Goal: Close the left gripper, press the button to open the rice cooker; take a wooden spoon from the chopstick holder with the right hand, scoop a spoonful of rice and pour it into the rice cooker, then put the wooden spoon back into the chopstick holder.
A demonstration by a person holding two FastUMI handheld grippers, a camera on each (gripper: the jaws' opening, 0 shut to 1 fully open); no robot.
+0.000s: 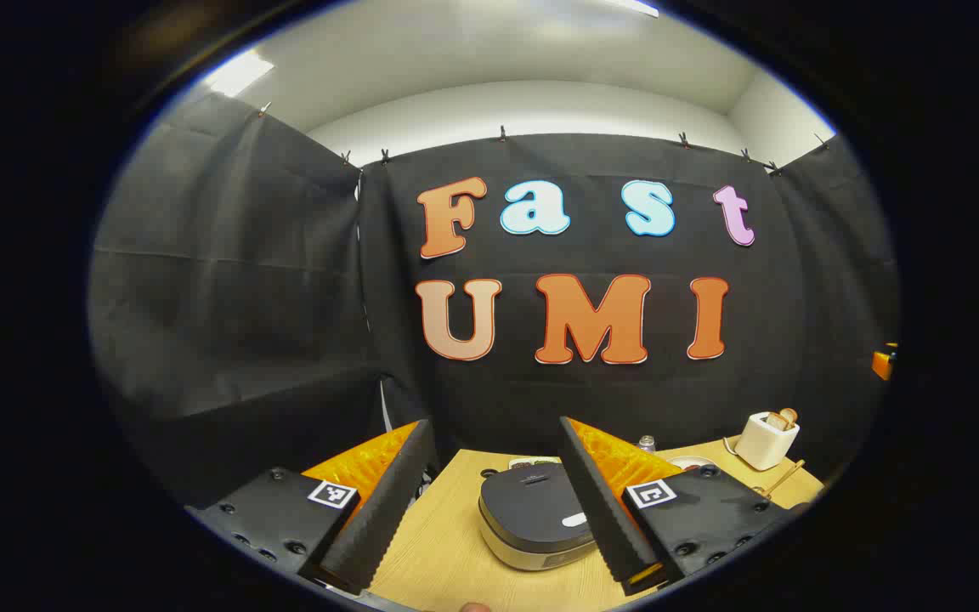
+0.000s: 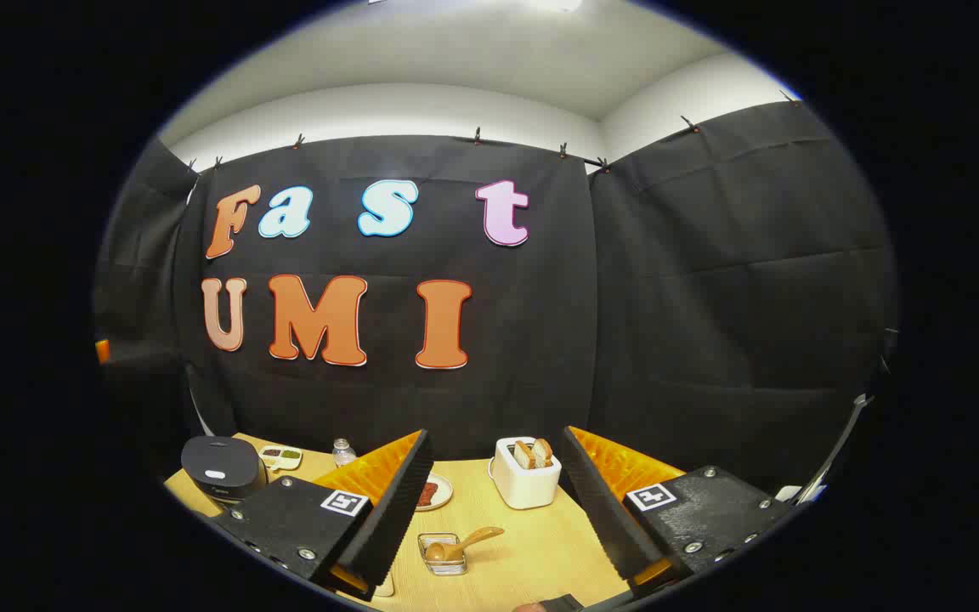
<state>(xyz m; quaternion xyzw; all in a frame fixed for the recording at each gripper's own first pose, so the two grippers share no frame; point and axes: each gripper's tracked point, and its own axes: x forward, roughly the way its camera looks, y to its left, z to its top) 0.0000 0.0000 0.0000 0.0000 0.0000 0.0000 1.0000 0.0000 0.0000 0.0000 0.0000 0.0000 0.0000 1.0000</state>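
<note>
Wood-grain tabletop (image 1: pixel 447 544) under both spread, empty grippers: left gripper (image 1: pixel 489 501) with the closed dark-lidded rice cooker (image 1: pixel 536 518) at its 1 o'clock, right gripper (image 2: pixel 489 510) above the wooden spoon (image 2: pixel 464 544) in a small clear dish (image 2: pixel 443 554), white toaster (image 2: pixel 526 476) at 12 o'clock beyond.

- Rice cooker (image 1: pixel 534 518), left gripper view: right side of the lid hidden behind a finger of the left gripper (image 1: pixel 496 501); markings on the front too small to tell.
- Rice cooker (image 2: pixel 222 467), right gripper view: base hidden behind the right gripper (image 2: pixel 489 510).
- Small plate (image 2: pixel 434 493): left part hidden behind a finger; contents blurred.
- Small dish (image 2: pixel 443 552) with a wooden spoon (image 2: pixel 464 541): contents too small to tell.
- Bottle (image 2: pixel 342 452), far: too small to tell more.
</note>
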